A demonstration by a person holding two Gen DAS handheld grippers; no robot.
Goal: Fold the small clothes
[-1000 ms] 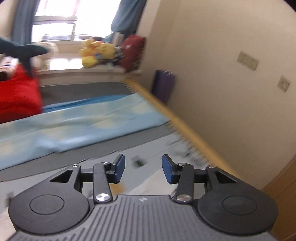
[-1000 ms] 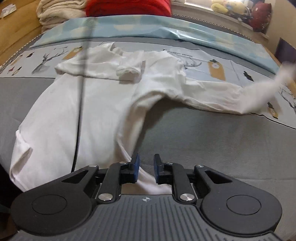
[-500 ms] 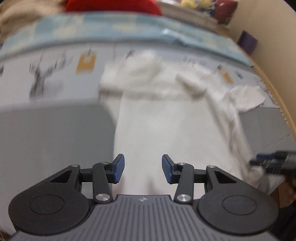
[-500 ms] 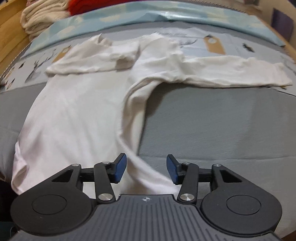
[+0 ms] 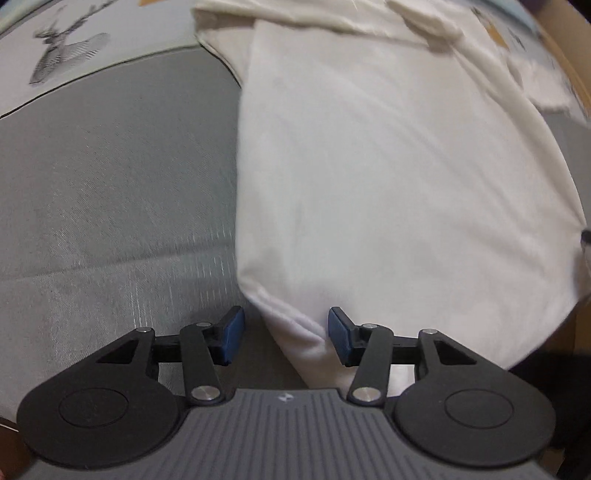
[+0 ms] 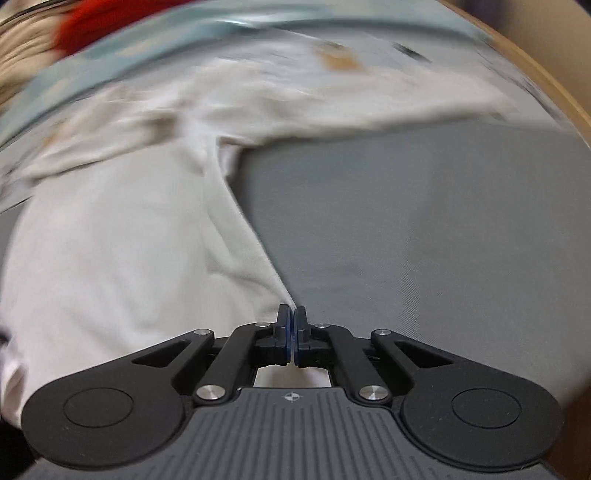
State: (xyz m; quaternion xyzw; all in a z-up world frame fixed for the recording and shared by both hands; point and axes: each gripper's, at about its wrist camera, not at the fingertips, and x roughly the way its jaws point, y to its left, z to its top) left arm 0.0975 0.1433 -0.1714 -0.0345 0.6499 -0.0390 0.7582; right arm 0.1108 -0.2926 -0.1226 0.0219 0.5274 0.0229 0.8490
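Observation:
A white long-sleeved shirt point(image 5: 388, 184) lies spread flat on the grey bedcover point(image 5: 110, 184). My left gripper point(image 5: 285, 326) points steeply down over the shirt's near left corner. Its jaws are opening, the corner lies between the blue pads point(image 5: 232, 332), and they do not press on it. In the right wrist view, which is blurred, the shirt point(image 6: 110, 258) fills the left half with one sleeve point(image 6: 406, 107) stretched out to the right. My right gripper point(image 6: 291, 314) is shut on the shirt's near right hem edge, and the cloth rises in a thin fold into the pads.
A pale sheet with a deer print point(image 5: 62, 55) lies beyond the grey cover. A light blue sheet point(image 6: 147, 40) and something red point(image 6: 92, 18) are at the far end of the bed. A wooden bed edge point(image 6: 535, 85) curves along the right.
The left gripper swung down from facing the window and wall to the shirt's near left corner. The right gripper widened over the hem, then shut on it.

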